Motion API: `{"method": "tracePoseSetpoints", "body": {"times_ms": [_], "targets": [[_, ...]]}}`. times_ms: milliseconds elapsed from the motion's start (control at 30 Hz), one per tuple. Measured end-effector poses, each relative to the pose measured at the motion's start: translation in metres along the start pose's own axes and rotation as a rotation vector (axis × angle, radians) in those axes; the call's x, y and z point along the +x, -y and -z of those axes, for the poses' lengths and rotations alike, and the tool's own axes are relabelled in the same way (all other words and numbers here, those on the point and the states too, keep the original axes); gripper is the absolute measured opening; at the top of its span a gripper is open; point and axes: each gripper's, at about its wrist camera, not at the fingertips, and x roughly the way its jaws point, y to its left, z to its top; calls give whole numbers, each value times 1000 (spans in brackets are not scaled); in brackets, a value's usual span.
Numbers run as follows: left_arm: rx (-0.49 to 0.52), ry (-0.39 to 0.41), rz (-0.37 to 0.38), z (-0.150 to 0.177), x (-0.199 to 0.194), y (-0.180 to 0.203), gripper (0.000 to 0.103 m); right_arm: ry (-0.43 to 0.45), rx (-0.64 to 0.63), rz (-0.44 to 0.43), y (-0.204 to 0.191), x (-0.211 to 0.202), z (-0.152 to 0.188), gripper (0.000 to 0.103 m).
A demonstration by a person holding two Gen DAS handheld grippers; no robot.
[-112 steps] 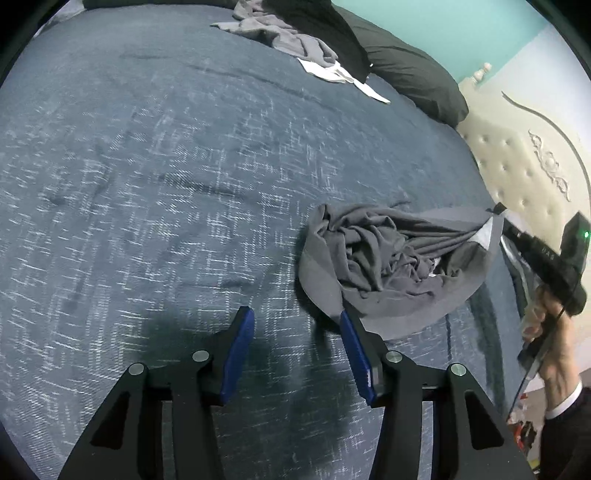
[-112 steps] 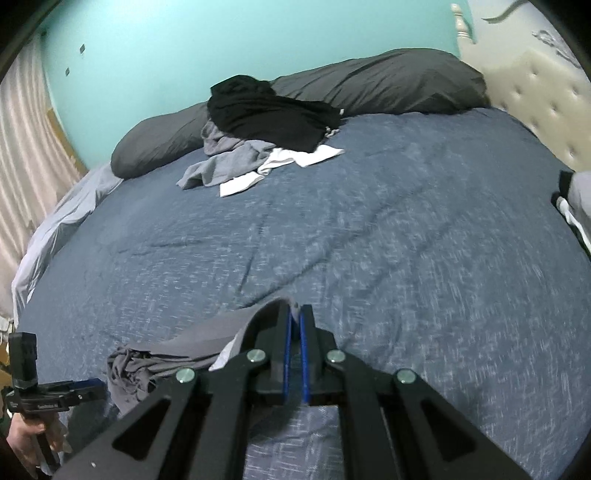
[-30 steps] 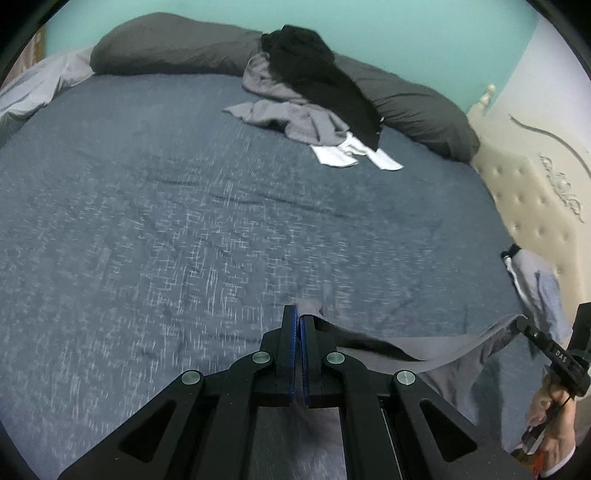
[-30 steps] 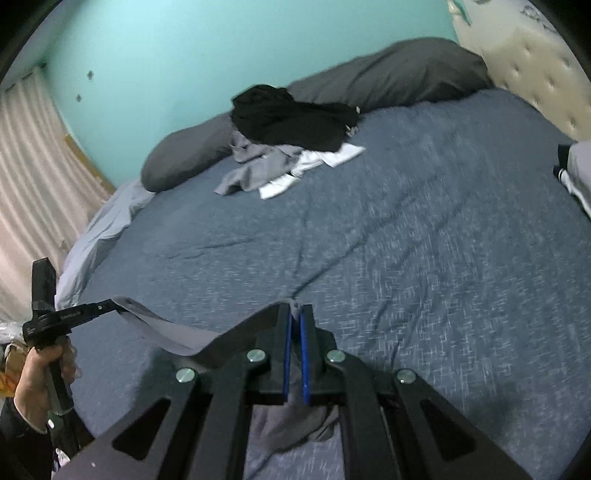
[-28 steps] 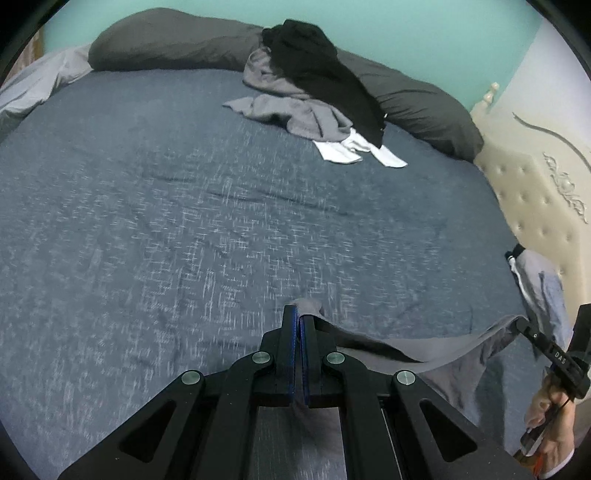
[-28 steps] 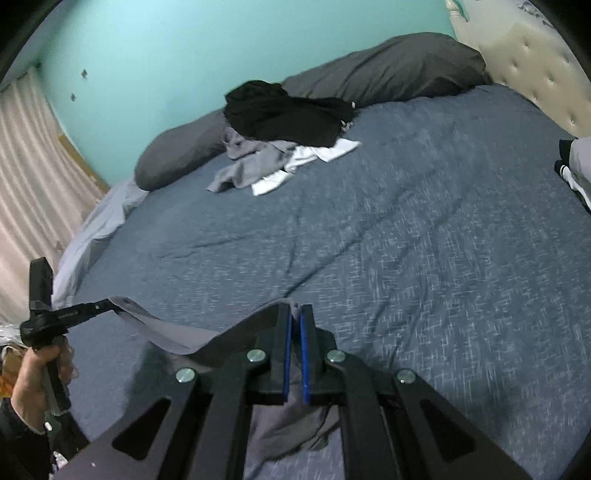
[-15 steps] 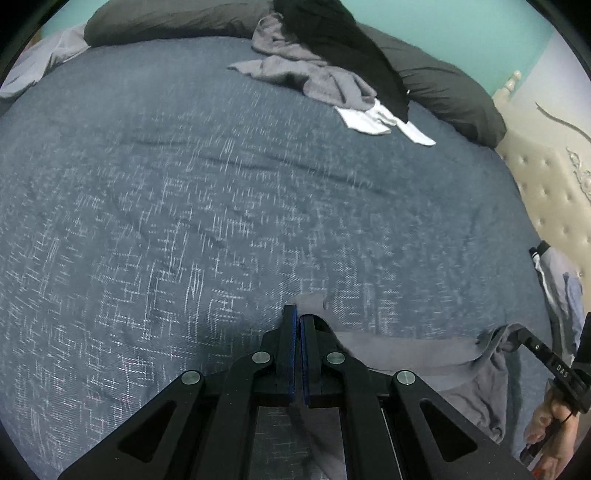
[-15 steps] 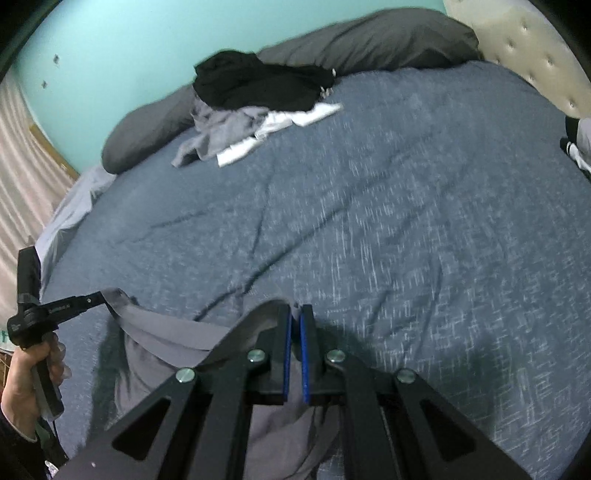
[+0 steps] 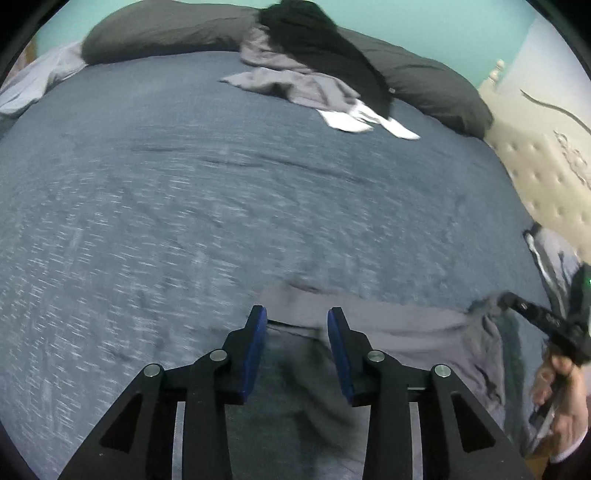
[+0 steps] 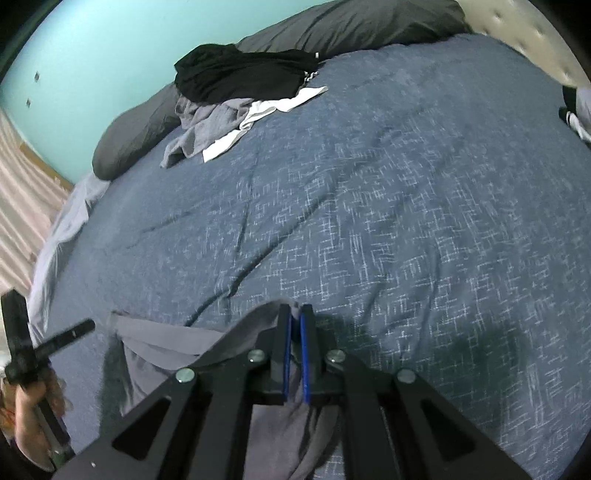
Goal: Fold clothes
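I count two grippers. My left gripper (image 9: 296, 321) has its blue-padded fingers (image 9: 255, 343) opening, a clear gap between them, and the grey garment (image 9: 406, 332) lies beneath that gap, untouched by the pads. My right gripper (image 10: 294, 321) has its fingers nearly closed, pinching a fold of the same garment at its other corner.

That one garment, thin, soft and creased, lies spread along the near edge of the bed (image 10: 406, 240), which carries a blue-grey cover with a pale crosshatch weave. At the far end sits one heap of clothes (image 10: 240, 96): a black piece on top, a mottled grey one under it, and a white one poking out. Two dark grey pillows (image 9: 166, 33) lie behind the heap. A cream tufted headboard (image 9: 546, 173) stands at one side.
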Motion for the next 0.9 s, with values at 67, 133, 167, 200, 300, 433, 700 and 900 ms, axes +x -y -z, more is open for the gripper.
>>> {"method": "tracePoseSetpoints", "body": {"times_ms": [67,133,167,200,300,433,700,900], "targets": [[46,-29,28,6,6,18,37,3,15,-2,3,-1,0,4],[76,-48,35,11,14,33,37,6,27,-8,4,-3,3,4],[83,-57,41,13,18,39,37,6,32,-12,5,-4,4,4],[91,-67,46,14,22,45,37,7,41,-19,6,-5,6,4],[106,-81,46,18,35,59,37,21,70,-39,9,-10,12,4],[134,-88,47,19,45,74,37,51,92,-72,9,-19,20,4],[187,-85,48,23,53,91,37,81,113,-114,14,-21,31,4],[250,-81,70,30,55,114,39,75,146,-133,23,-14,33,4]]}}
